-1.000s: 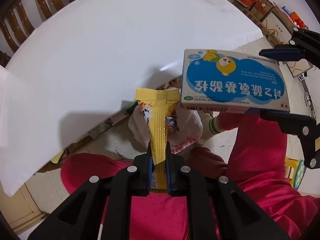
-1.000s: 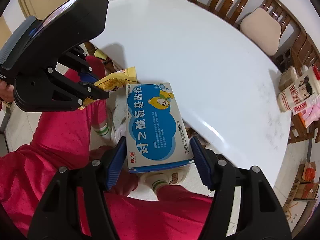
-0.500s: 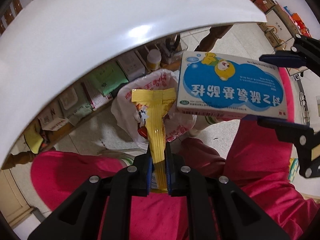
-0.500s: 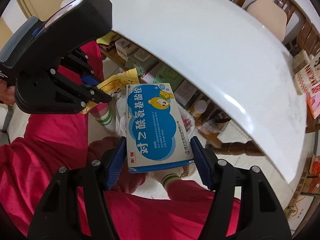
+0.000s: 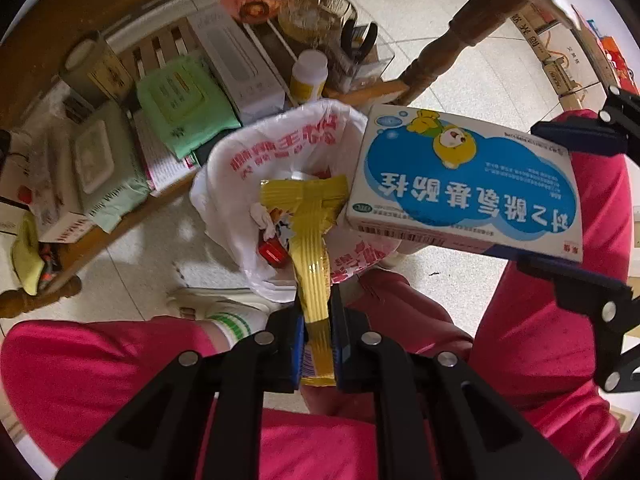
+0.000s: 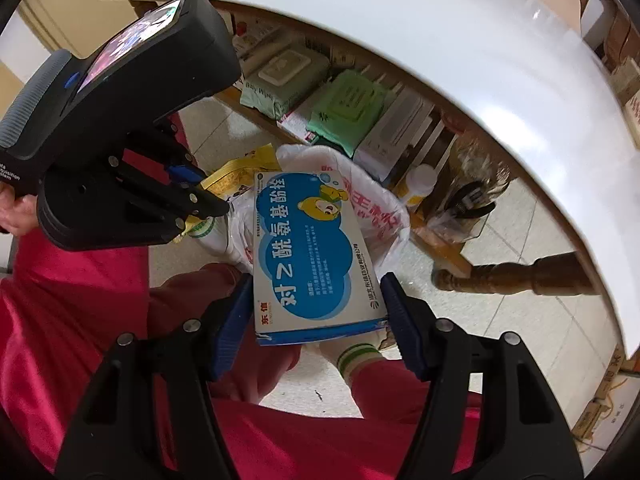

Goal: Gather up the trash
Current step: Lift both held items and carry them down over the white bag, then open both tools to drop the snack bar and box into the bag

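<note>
My left gripper (image 5: 316, 320) is shut on a yellow snack wrapper (image 5: 310, 236) and holds it over the open mouth of a white plastic bag with red print (image 5: 276, 152) on the floor. My right gripper (image 6: 316, 304) is shut on a blue and white medicine box (image 6: 312, 252), just right of the wrapper and above the bag's (image 6: 376, 204) right rim. The box (image 5: 468, 180) and the right gripper's fingers (image 5: 576, 136) show in the left wrist view. The left gripper (image 6: 208, 200) and wrapper (image 6: 240, 168) show in the right wrist view. A red item (image 5: 274, 250) lies inside the bag.
The bag sits between the person's red-trousered legs (image 5: 100, 376). Behind it a low wooden shelf (image 5: 72, 264) under the white table (image 6: 480, 40) holds wipe packs (image 5: 184, 108), boxes and a white bottle (image 5: 310, 76). A table leg (image 6: 516, 280) stands to the right.
Both grippers have dropped from table-top height to below the table edge, carrying the wrapper and the box down over the open bag. Neither grip has changed.
</note>
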The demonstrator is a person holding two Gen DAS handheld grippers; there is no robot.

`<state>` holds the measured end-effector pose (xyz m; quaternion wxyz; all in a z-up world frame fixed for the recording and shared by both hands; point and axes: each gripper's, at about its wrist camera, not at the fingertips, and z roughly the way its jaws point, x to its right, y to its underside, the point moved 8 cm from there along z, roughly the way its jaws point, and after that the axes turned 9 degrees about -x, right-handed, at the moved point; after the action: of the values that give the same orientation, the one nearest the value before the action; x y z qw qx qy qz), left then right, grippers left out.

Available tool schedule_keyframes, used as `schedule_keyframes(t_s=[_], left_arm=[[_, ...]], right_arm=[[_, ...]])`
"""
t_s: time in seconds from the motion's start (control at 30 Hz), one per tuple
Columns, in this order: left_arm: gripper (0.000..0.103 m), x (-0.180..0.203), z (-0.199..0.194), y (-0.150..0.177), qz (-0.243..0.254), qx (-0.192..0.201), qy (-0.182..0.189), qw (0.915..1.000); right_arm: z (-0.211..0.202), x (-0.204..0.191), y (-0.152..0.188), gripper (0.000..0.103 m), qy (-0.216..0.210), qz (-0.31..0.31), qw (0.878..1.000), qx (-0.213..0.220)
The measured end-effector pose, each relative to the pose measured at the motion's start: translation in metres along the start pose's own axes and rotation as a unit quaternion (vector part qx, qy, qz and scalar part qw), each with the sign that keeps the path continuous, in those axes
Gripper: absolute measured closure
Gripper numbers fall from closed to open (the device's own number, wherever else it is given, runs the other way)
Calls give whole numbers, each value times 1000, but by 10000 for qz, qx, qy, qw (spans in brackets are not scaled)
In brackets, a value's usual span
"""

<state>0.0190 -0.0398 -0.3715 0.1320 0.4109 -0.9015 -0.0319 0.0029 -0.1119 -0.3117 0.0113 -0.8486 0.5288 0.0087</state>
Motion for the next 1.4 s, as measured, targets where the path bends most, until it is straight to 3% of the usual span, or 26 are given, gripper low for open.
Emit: schedule_keyframes(t_s=[0.83,1.27,1.33,1.4], left_arm=[[92,-37,113,-36,-531,-1037,387,9924],[91,-53,139,-49,-876,-1296,482,9865],[86,-54,140,-49,-914,-1346,511,9853],[61,-55,141,-50,-944,-1351,546,9848]], right_arm=[[132,32,-19,40,-282,570,9957,-666],[184,34,-27,39,-476,956,9898,-945],[186,36,-28,39,-538,1035,9886,-950],[188,38,-28,39,-600,1102,9874,-964]])
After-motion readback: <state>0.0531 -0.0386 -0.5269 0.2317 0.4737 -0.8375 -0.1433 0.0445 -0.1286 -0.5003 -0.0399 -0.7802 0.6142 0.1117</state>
